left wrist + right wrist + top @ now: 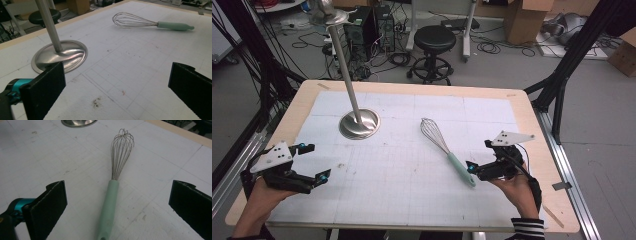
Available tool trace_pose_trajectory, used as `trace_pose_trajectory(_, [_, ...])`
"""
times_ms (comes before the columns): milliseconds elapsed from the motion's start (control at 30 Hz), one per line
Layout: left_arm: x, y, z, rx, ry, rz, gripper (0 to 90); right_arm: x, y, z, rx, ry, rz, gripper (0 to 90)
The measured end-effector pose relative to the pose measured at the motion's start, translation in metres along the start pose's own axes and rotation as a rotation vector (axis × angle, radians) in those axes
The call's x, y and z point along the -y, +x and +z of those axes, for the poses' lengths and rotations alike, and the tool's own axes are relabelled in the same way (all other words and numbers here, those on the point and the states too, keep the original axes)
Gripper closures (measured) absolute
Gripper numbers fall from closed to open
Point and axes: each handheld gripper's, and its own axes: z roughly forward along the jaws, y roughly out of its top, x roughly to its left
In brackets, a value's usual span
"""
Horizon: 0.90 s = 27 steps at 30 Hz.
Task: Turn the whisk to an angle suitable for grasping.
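A wire whisk (447, 150) with a mint-green handle lies on the white gridded mat (402, 190), right of centre, its handle pointing toward the near right. My right gripper (478, 155) is open just past the handle's end. In the right gripper view the whisk (121, 152) lies lengthwise between the wide-apart jaws, with its handle nearest and nothing gripped. My left gripper (316, 161) is open at the near left of the mat and holds nothing. From the left gripper view the whisk (150, 23) is far off at the upper right.
A metal stand with a round base (358, 124) and a tilted pole (344, 60) rises at the mat's far left, also seen as the base (67, 53) ahead of the left jaw. Beyond the table are a black stool (434, 37), computer towers (362, 25) and cardboard boxes (524, 17).
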Motion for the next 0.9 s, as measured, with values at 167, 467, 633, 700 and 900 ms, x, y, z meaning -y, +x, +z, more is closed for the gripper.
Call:
trace_pose_trajectory(167, [0.001, 0.001, 0.0, -0.002, 0.005, 0.001, 1.7, -0.005, -0.001, 0.015, -0.012, 0.05, -0.014, 0.6])
trace_pose_trajectory(467, [0.001, 0.001, 0.002, 0.003, 0.008, 0.003, 1.7, -0.01, -0.004, 0.039, -0.033, 0.134, -0.01, 0.6])
trace_pose_trajectory(633, [0.0, 0.001, 0.004, 0.008, 0.01, 0.008, 1.7, -0.01, -0.005, 0.049, -0.038, 0.167, -0.006, 0.6])
trace_pose_trajectory(700, [0.0, 0.001, 0.004, 0.007, 0.01, 0.003, 1.8, -0.01, -0.005, 0.052, -0.04, 0.183, 0.0, 0.7])
trace_pose_trajectory(900, [0.0, 0.001, 0.005, 0.01, 0.012, 0.006, 1.7, -0.009, -0.008, 0.061, -0.056, 0.232, -0.016, 0.7])
